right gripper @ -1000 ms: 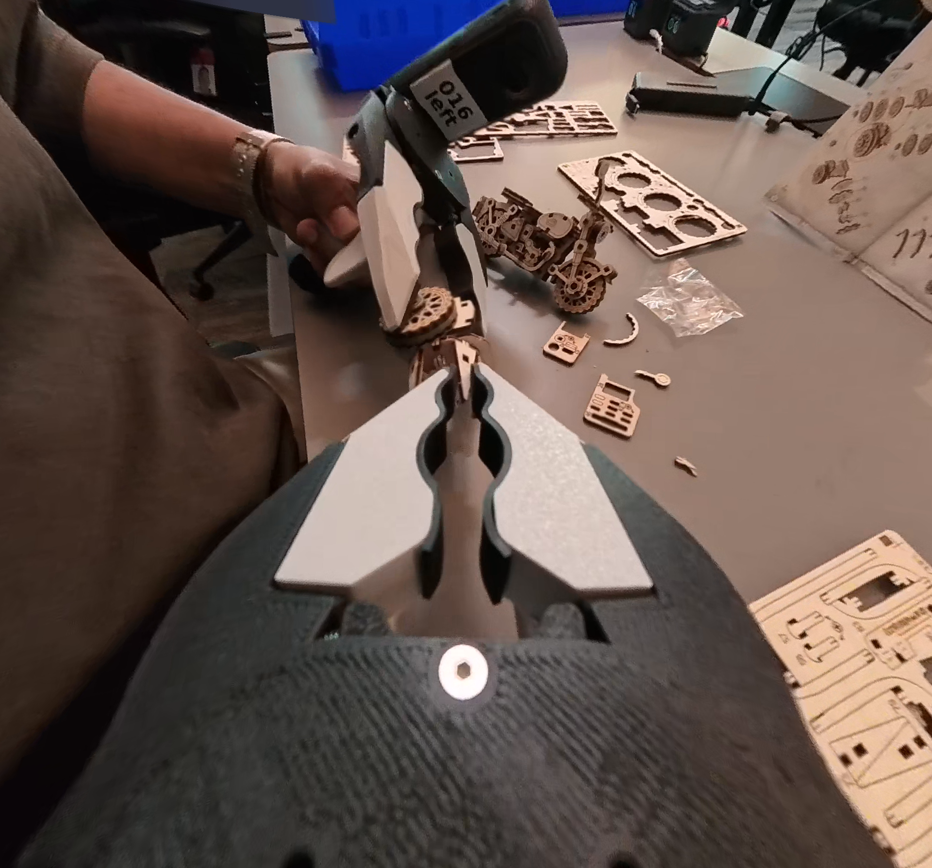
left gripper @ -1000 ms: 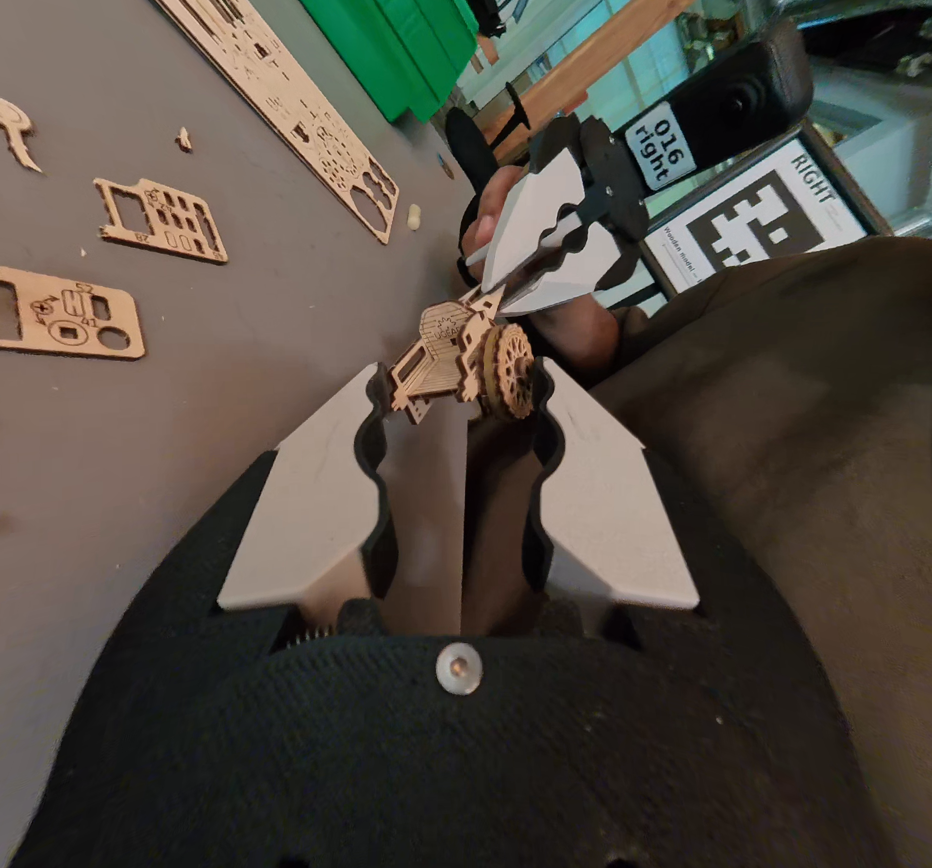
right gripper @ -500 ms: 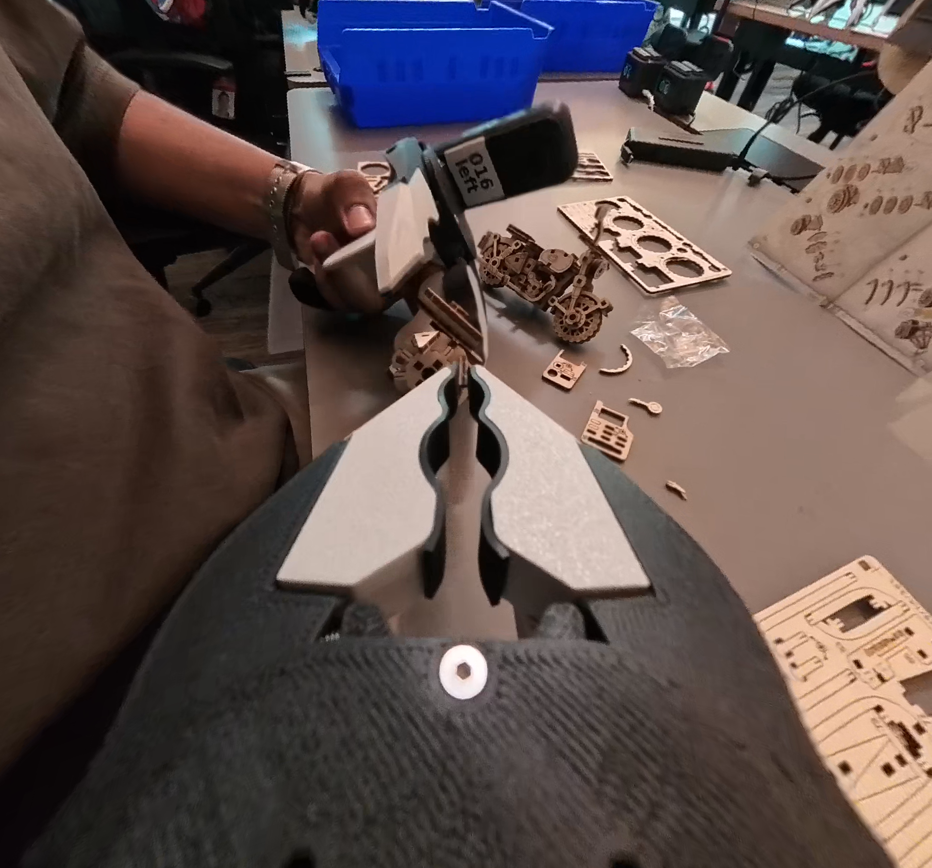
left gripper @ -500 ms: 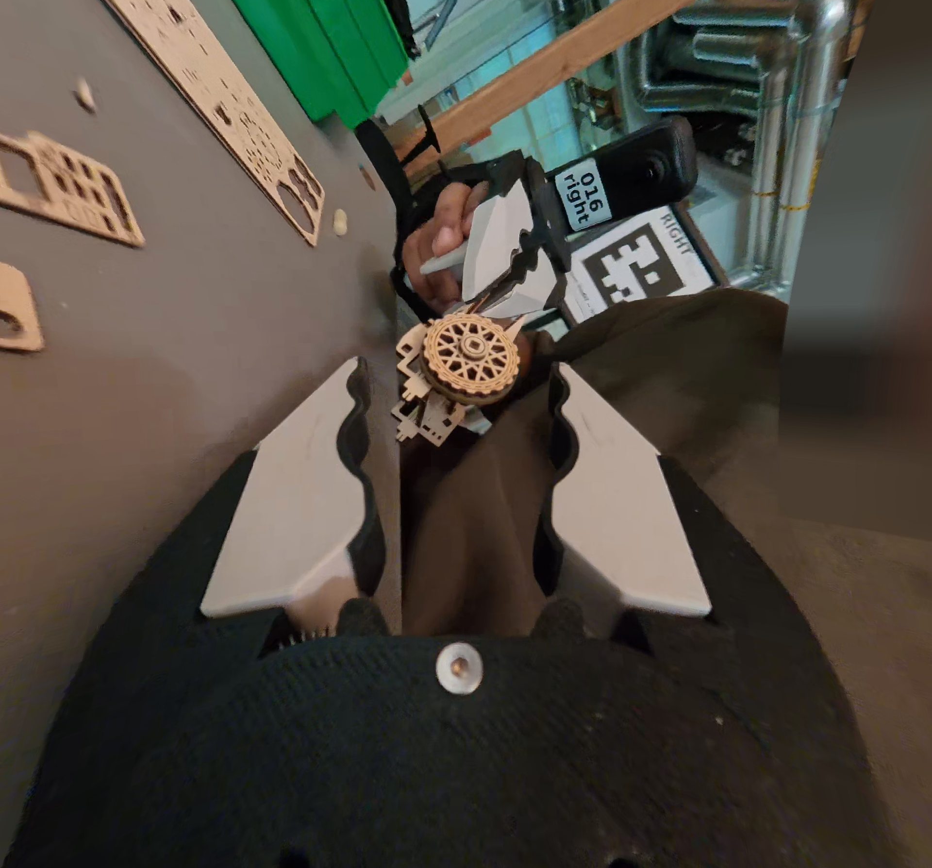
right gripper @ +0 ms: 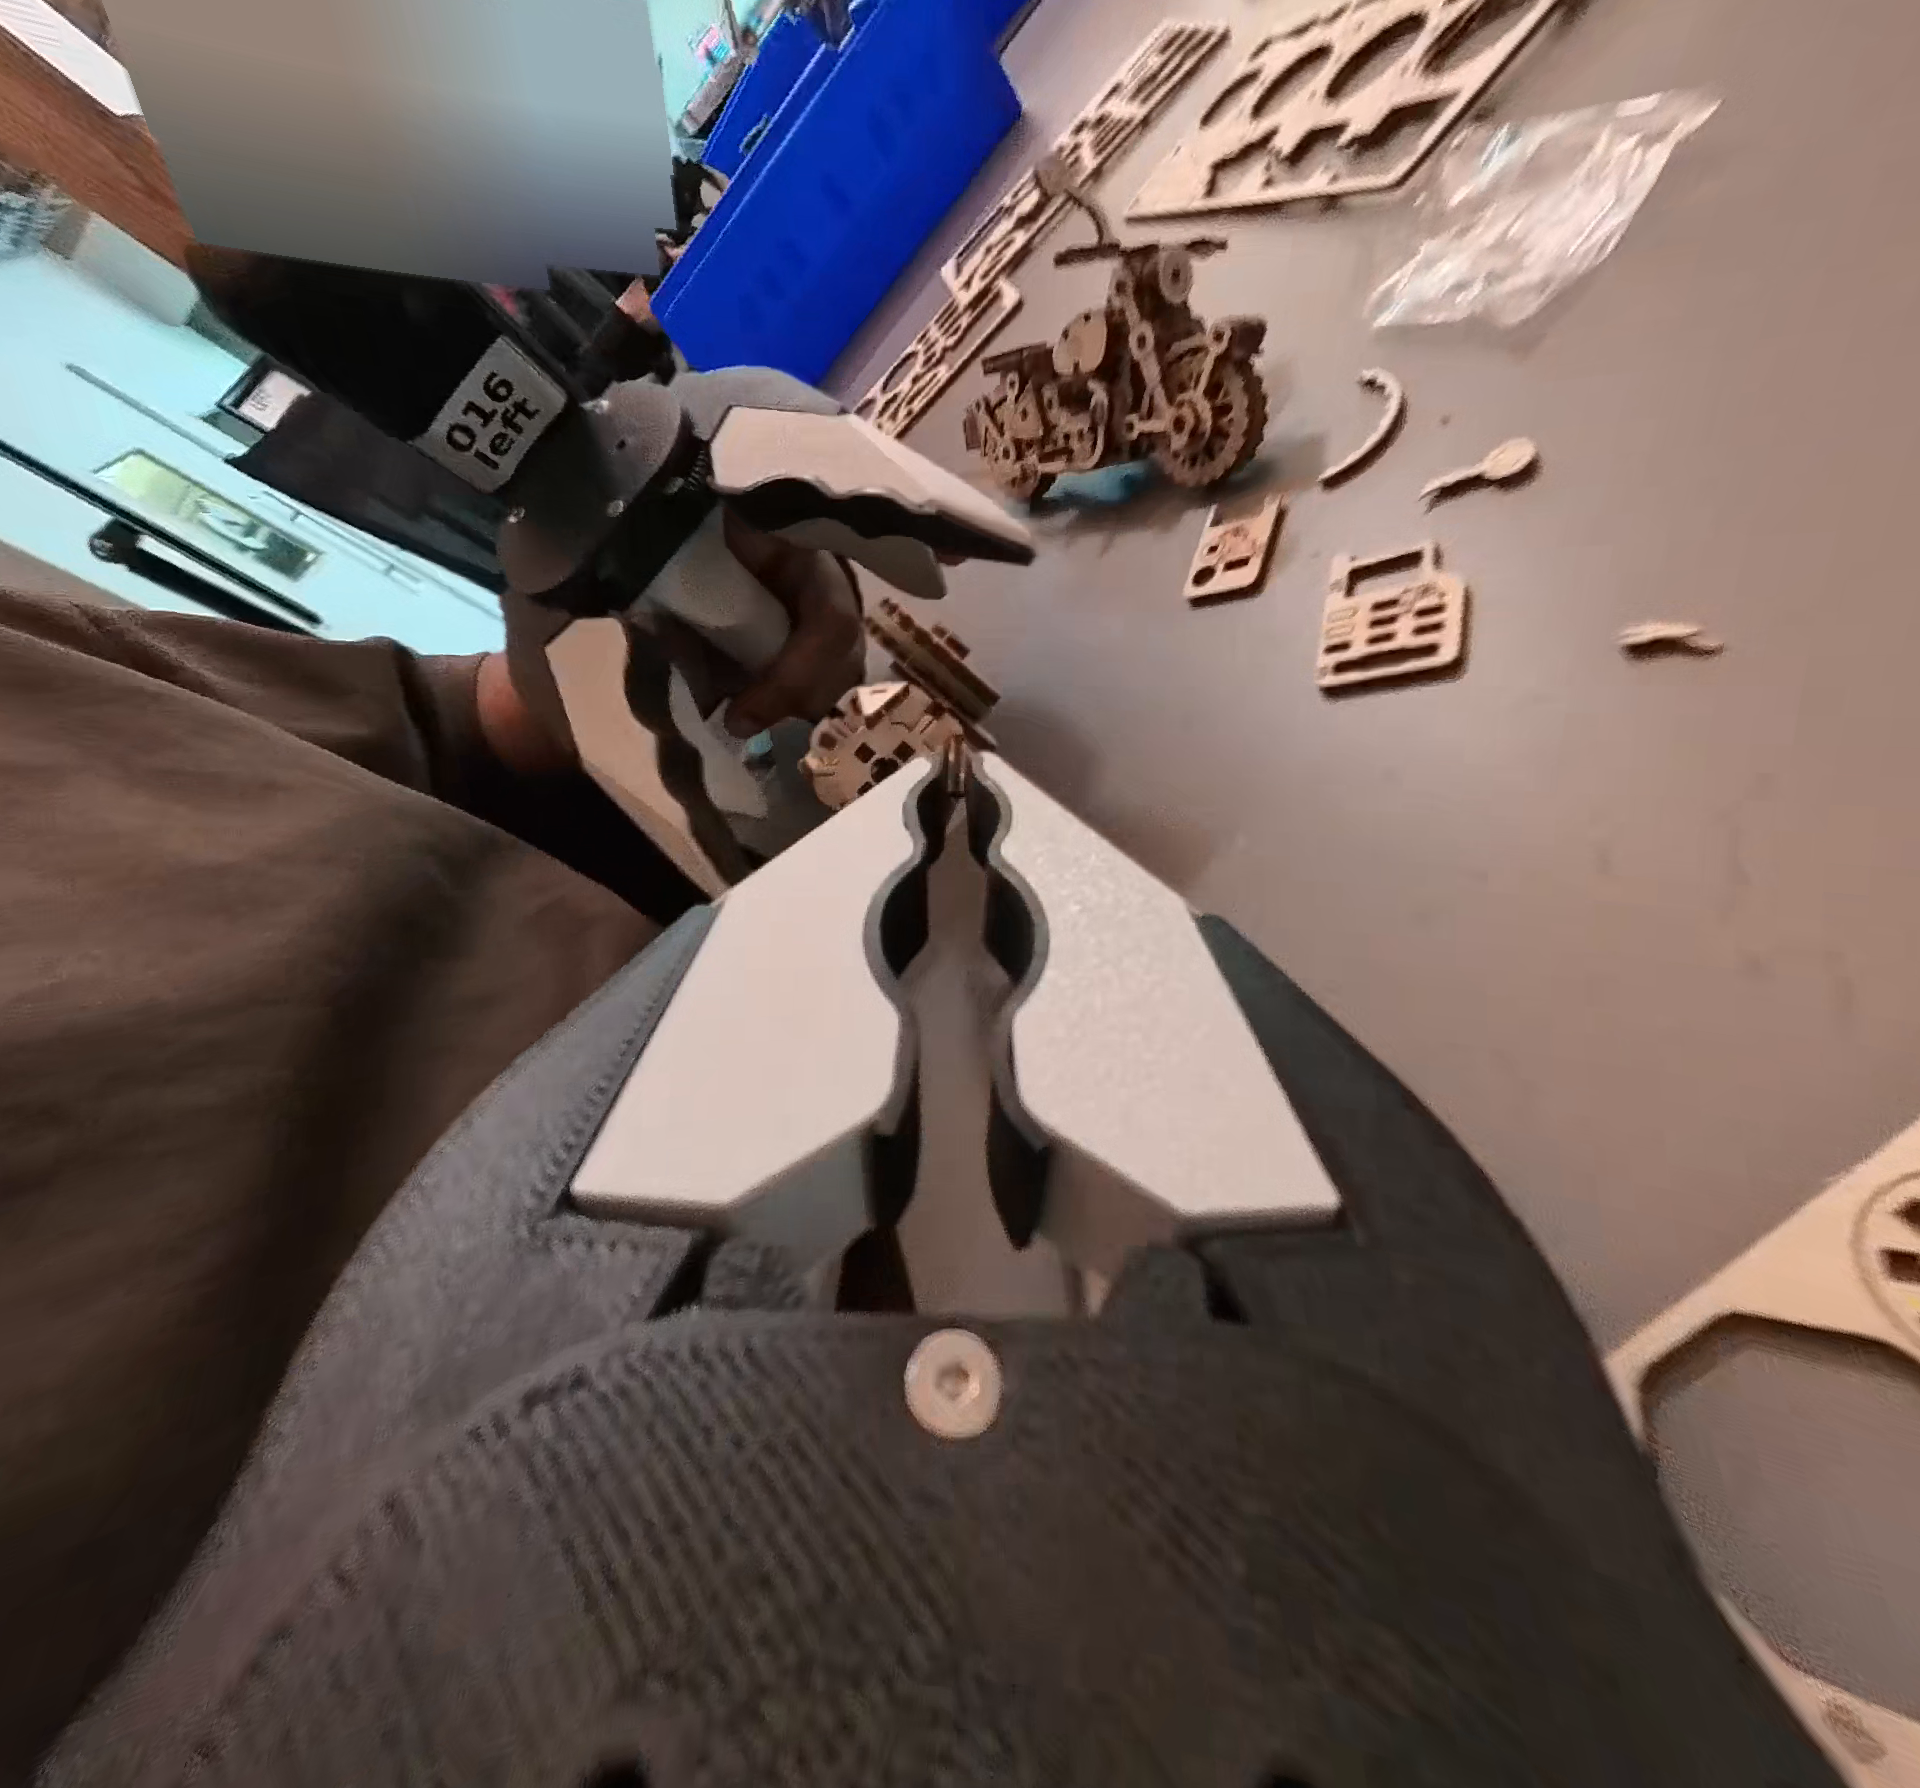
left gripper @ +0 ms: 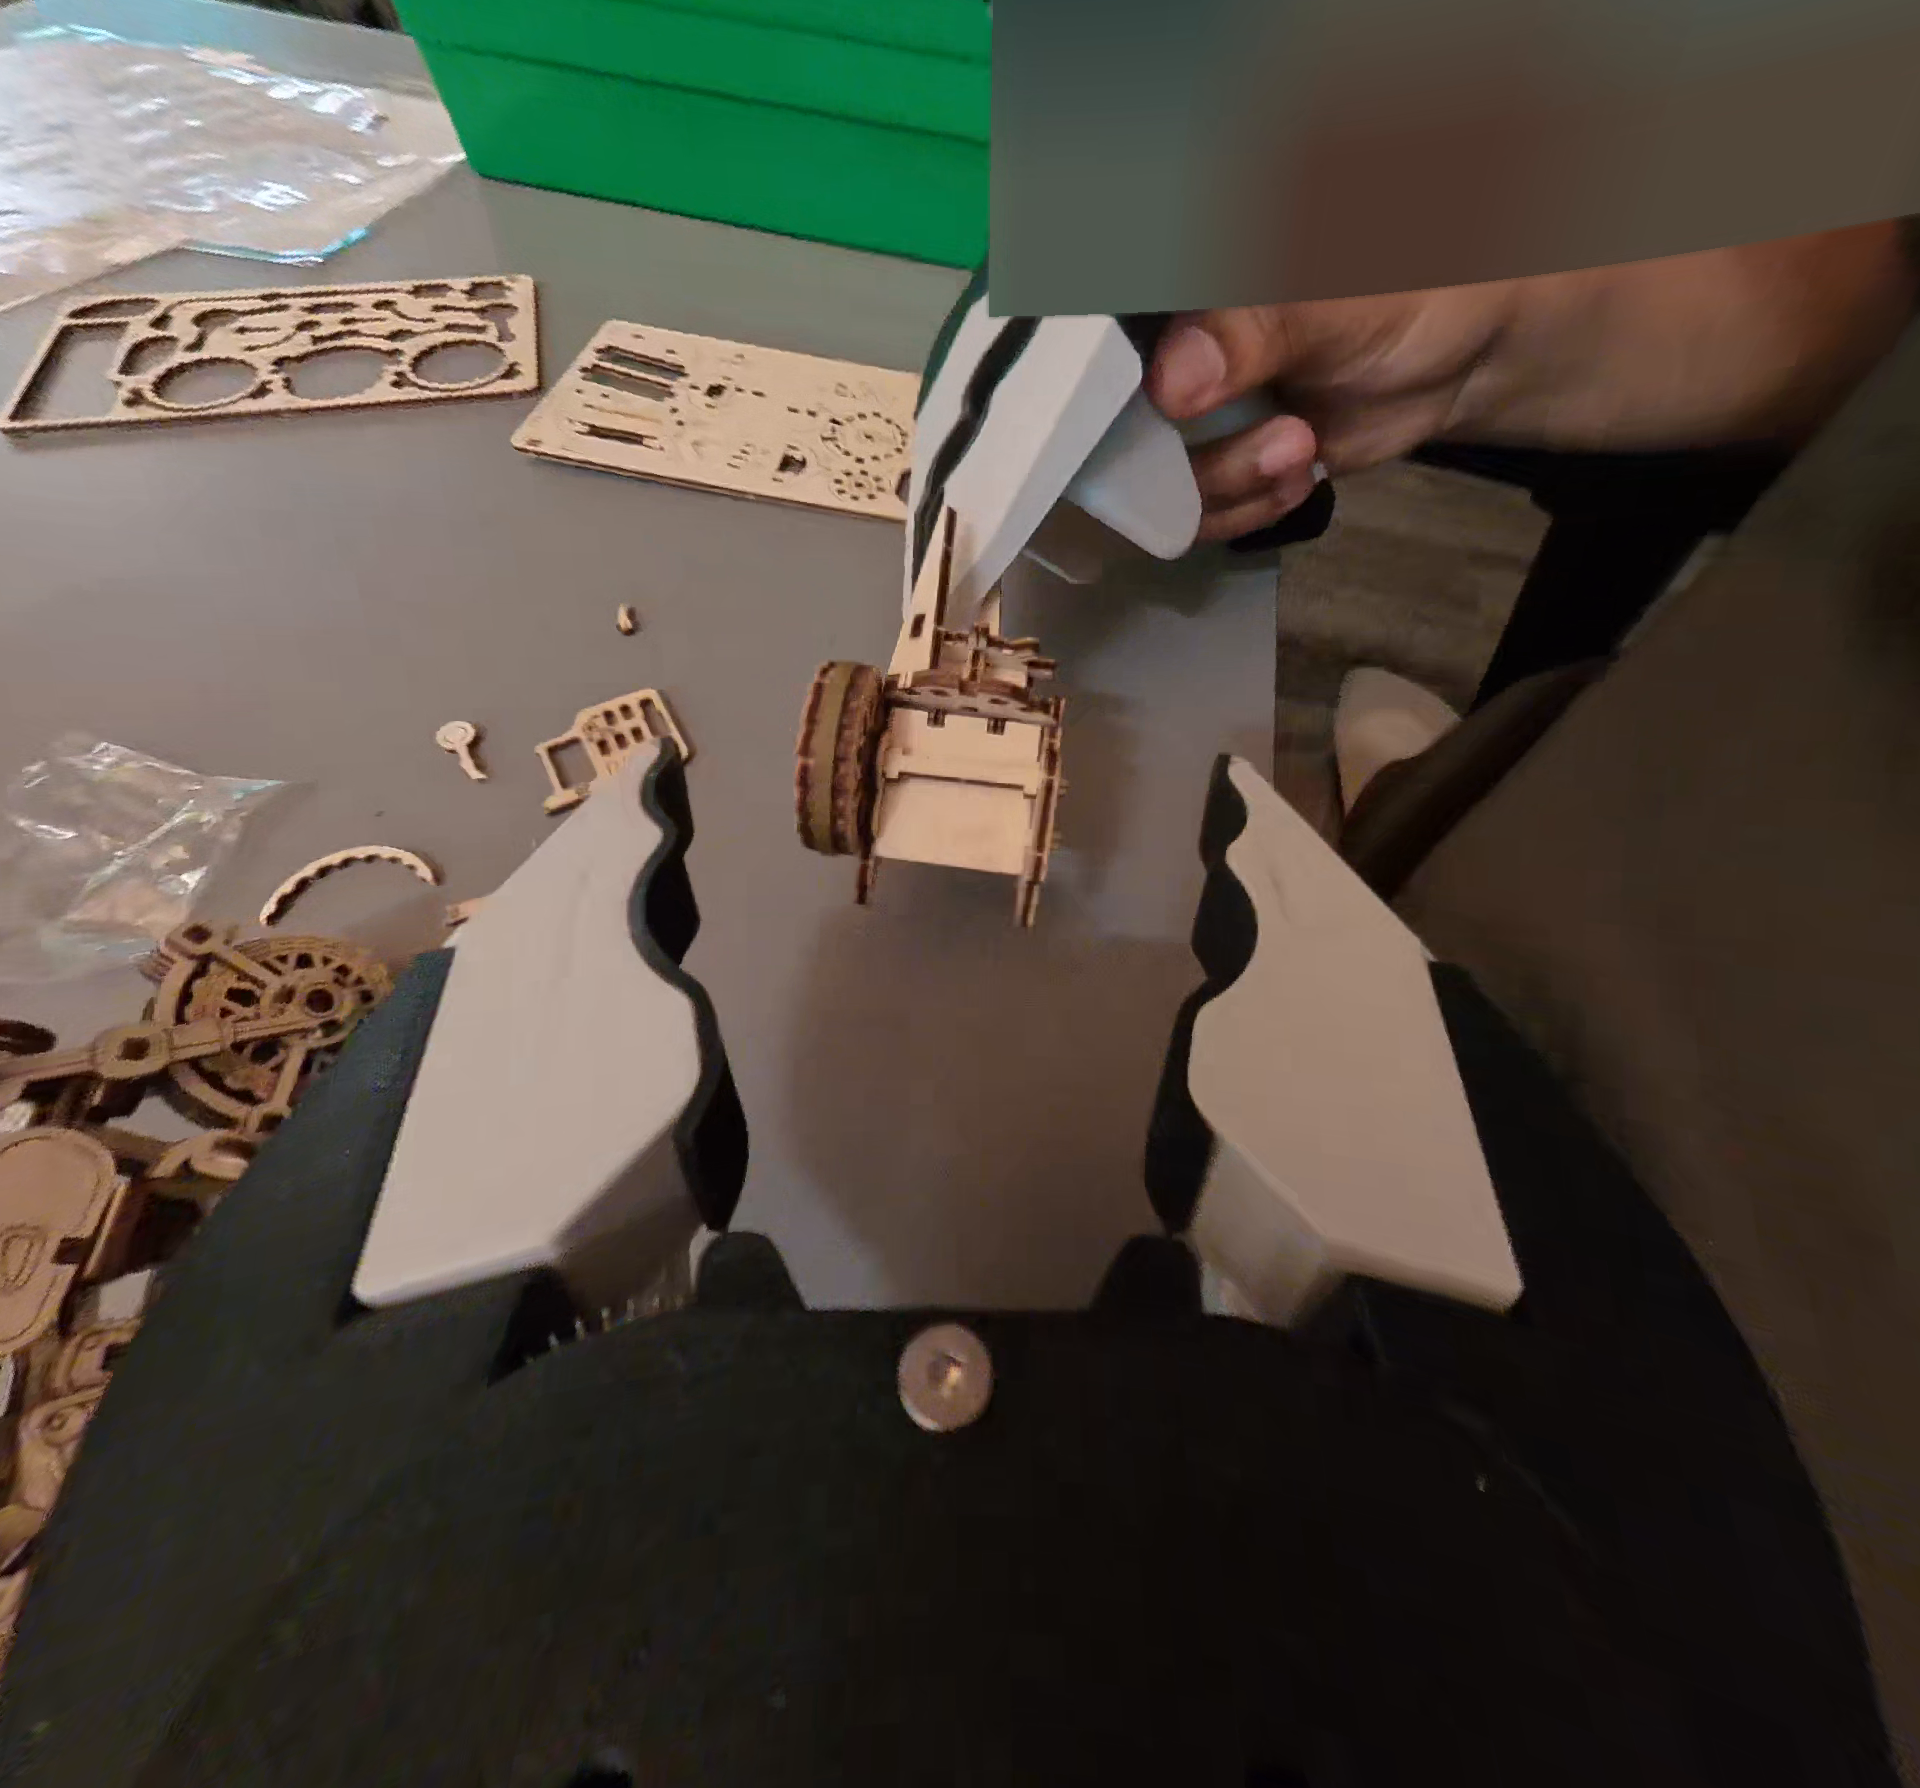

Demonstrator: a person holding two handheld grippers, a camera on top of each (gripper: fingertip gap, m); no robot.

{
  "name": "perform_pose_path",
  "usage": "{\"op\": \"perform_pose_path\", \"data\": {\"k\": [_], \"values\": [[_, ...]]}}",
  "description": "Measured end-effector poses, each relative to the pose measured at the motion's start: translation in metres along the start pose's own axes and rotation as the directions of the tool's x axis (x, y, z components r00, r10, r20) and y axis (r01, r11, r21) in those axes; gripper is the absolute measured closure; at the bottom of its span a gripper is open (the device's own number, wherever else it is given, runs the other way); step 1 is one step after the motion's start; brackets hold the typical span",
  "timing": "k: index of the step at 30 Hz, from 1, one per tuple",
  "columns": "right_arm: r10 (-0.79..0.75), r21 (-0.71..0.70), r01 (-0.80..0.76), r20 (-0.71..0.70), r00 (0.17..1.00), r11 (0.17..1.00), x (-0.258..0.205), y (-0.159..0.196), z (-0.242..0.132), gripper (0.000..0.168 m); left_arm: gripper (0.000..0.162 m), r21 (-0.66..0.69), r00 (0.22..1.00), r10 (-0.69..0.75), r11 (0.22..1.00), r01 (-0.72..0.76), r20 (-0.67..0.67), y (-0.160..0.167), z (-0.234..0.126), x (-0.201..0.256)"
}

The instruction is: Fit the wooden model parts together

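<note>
Since half a second ago my left gripper [left gripper: 940, 845] has let its view swing from the person's lap to the bench [left gripper: 312, 595], and its fingers [left gripper: 582, 1011] have spread wider, released and holding nothing. Ahead of them, centred between the two tips but clear of both, hangs the wooden sub-assembly [left gripper: 935, 772], a pale box-like body with a dark toothed wheel on its left side. It is held from above: my right gripper [left gripper: 951, 533] comes down from the upper right and its fingers are clenched on a thin upright tab at the top of the piece. In the right wrist view I see those fingers [right gripper: 1101, 990] pressed nearly together with the tab pinched at the tips [right gripper: 954, 770], the wheel and body [right gripper: 894, 730] just beyond them, and the left gripper [right gripper: 883, 533] off to the side, gaping.

Further out, a hand [left gripper: 1320, 408] grips the right tool's handle. On the bench lie a finished wooden motorcycle [right gripper: 1132, 388], loose small cut parts [right gripper: 1392, 632], an arc-shaped piece [left gripper: 348, 876], two punched-out plywood sheets [left gripper: 281, 356], and crinkled clear plastic bags [right gripper: 1538, 211]. A green bin [left gripper: 675, 45] stands at the far edge in the left view; blue bins [right gripper: 852, 138] show in the right view.
</note>
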State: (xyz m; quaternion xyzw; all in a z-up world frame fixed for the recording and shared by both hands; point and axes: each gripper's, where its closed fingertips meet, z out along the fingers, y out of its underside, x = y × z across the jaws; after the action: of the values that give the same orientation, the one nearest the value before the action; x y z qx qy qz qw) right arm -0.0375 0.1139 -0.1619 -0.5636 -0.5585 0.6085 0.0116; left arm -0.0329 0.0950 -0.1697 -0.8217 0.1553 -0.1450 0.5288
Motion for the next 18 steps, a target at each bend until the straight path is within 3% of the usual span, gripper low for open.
{"op": "perform_pose_path", "data": {"k": [9, 18], "values": [[0.102, -0.013, -0.101, 0.102, 0.99, 0.995, -0.01, 0.004, 0.004, 0.167, 0.104, -0.023, 0.999, 0.038, 0.999, -0.039, -0.023, 0.005, 0.0, 0.006], [0.019, -0.029, -0.016, 0.11, 0.994, 0.999, -0.014, 0.006, 0.004, 0.167, 0.107, -0.012, 0.996, 0.023, 1.0, -0.025, -0.09, 0.004, -0.003, 0.012]]}}
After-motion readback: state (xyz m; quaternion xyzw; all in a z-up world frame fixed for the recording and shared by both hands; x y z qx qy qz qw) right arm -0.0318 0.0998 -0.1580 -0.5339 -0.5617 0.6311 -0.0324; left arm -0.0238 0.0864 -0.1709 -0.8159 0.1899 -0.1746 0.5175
